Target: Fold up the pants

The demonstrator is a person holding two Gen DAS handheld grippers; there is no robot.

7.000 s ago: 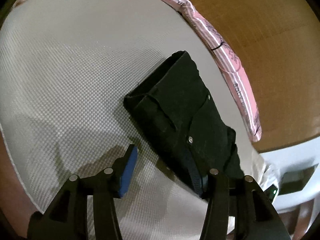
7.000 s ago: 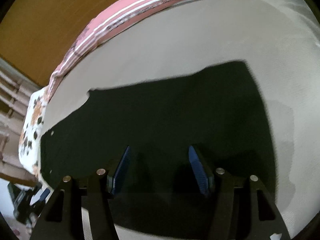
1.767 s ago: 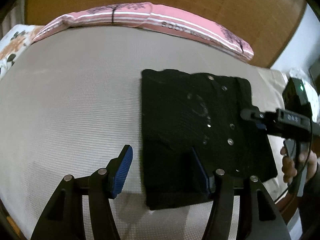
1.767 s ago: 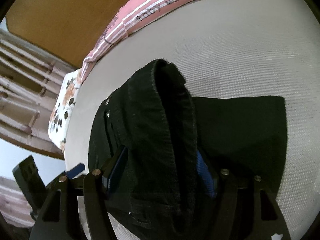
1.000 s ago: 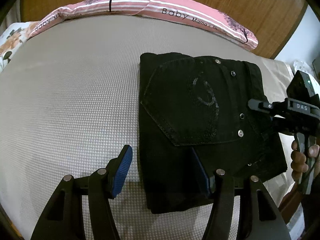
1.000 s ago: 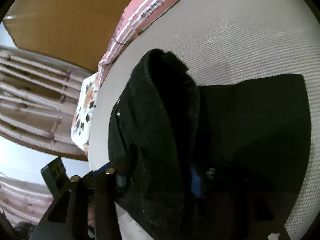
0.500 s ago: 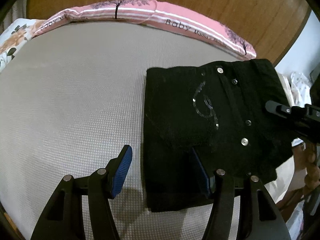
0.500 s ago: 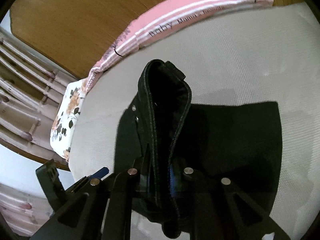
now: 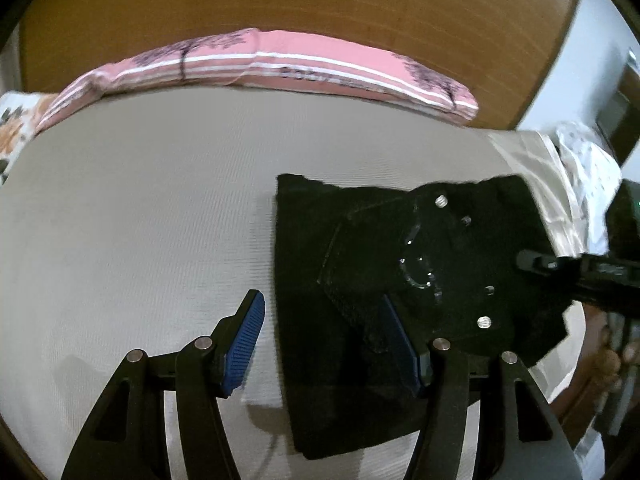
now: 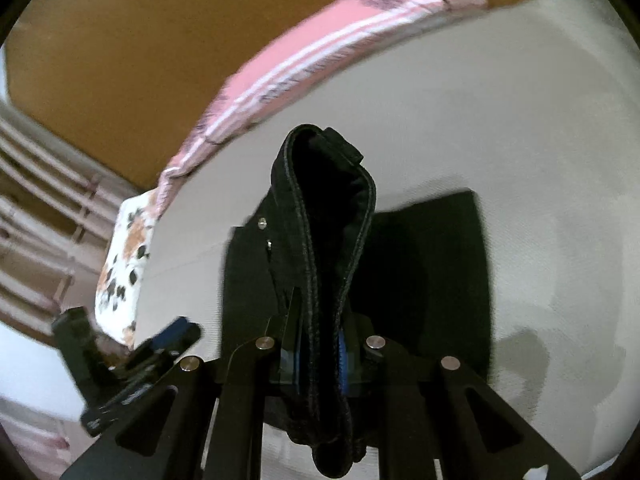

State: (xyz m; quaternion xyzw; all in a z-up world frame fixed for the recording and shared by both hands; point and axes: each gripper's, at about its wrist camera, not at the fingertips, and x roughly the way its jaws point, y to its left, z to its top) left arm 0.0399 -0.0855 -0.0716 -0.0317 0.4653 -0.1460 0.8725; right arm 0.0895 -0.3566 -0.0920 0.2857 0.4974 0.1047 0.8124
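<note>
Black denim pants (image 9: 312,248) lie folded on the beige bed (image 9: 140,220). In the left wrist view my left gripper (image 9: 324,340) hovers open at their near left edge, with one blue pad over the sheet and the other over the cloth, gripping nothing. My right gripper (image 9: 532,261) comes in from the right and holds up the studded pocket side. The right wrist view shows the right gripper (image 10: 320,346) shut on the doubled waistband (image 10: 320,200), which stands up as a loop. The lower layer (image 10: 432,260) stays flat on the bed. The left gripper (image 10: 172,336) shows at lower left.
A pink striped pillow (image 9: 280,64) lies along the wooden headboard (image 9: 320,0). A floral pillow (image 10: 124,256) sits at the bed's left end. White cloth (image 9: 576,168) is bunched at the right corner. A hand (image 9: 612,360) holds the right gripper past the bed's edge.
The right gripper has shut on the waistband and risen, lifting the pocket side off the lower layer. The left gripper has risen a little and stays open.
</note>
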